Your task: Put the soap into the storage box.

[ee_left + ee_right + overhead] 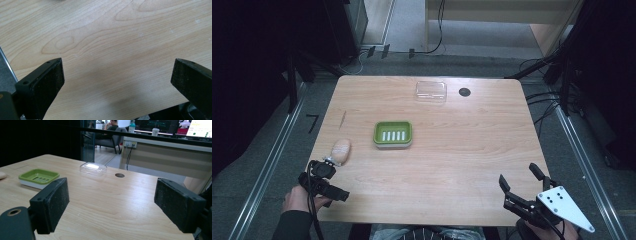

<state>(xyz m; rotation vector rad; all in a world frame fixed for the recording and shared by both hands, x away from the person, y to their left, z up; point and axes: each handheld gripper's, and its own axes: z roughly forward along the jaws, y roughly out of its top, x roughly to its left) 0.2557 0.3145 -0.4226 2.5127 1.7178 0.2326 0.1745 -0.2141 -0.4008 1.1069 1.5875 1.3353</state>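
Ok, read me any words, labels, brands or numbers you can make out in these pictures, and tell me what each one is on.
No text can be read.
Green soap dish: plain, no label.
Clear plastic lid: no print.
Screens behind the table: coloured shapes, too blurred to read.
Floor mark left of the table: looks like tape, not clearly a character.

Table (pixel 472 150) layout. Soap dish (pixel 392 134) sits left of centre. Clear lid (pixel 431 92) lies behind it, toward the far edge and a little to the right. Round hole (pixel 464 92) is in the table just right of the lid. Soap bar (pixel 341 151) rests near the left edge, left of the dish and nearer to me. My left gripper (pixel 323 172) hangs just before the soap bar at the near left corner. My right gripper (pixel 519 182) is at the near right corner, well apart from everything. Dish, lid and soap all stand apart from each other.
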